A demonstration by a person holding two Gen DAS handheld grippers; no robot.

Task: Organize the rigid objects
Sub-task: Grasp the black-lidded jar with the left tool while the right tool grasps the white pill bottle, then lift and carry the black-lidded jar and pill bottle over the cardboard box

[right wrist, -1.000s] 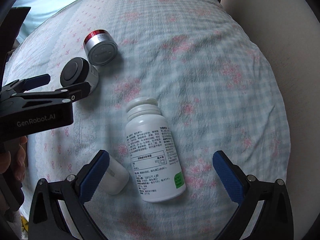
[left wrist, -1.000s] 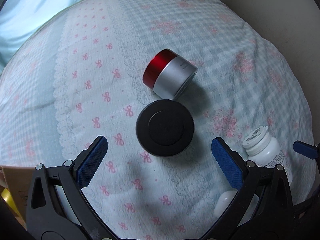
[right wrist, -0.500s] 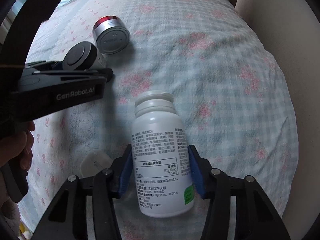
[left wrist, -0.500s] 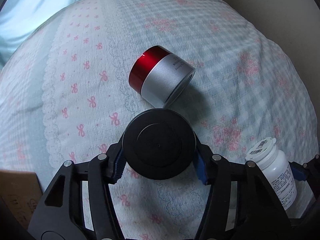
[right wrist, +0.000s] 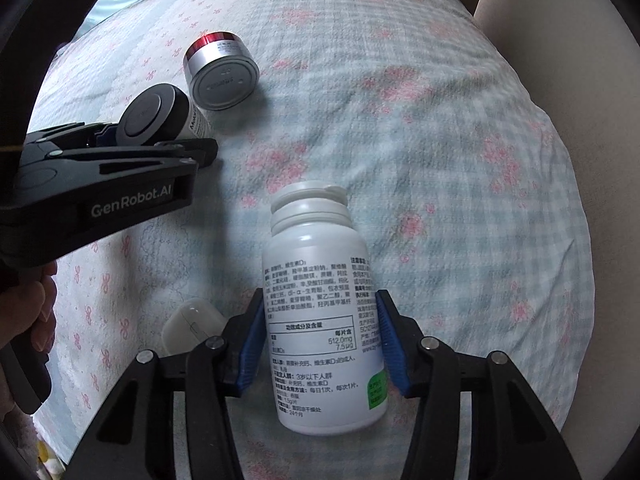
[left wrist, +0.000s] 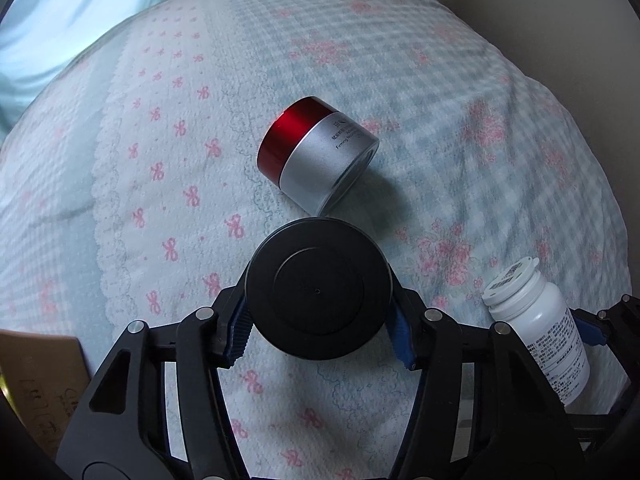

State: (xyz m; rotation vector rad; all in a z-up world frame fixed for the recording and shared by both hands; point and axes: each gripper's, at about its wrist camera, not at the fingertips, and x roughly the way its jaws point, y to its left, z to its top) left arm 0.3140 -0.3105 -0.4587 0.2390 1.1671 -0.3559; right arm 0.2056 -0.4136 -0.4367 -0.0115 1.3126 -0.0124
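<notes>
Pale cotton, checked in blue-green and sprinkled with pink bows and flower clusters, covers the soft bedspread (left wrist: 168, 184) that fills both views and serves as the work surface; a scalloped lace seam runs across it, and the cloth is puckered and slightly rumpled. At the near left edge of the left wrist view a corner of a brown cardboard box (left wrist: 36, 380) shows, and beyond the bed's right edge stands a plain beige wall (right wrist: 592, 80). Nearest the left camera, the left gripper (left wrist: 319, 330) has its blue pads pressed against both sides of a black-lidded jar (left wrist: 318, 288), the lid facing the lens. From the right wrist view this tool comes in from the left, black and marked GenRobot.AI, with the person's left hand (right wrist: 32, 312) wrapped round its handle. The right gripper (right wrist: 319, 338) pinches a white pill bottle (right wrist: 320, 312) across its printed label, cap pointing away from the camera. Whether either held item is lifted clear of the cloth cannot be told. Just left of that gripper's near finger lies a small white case (right wrist: 192, 324) on the cloth. Farther off, just beyond the black-lidded jar, a red and silver jar (left wrist: 316, 160) lies on its side, its base turned toward the right camera.
</notes>
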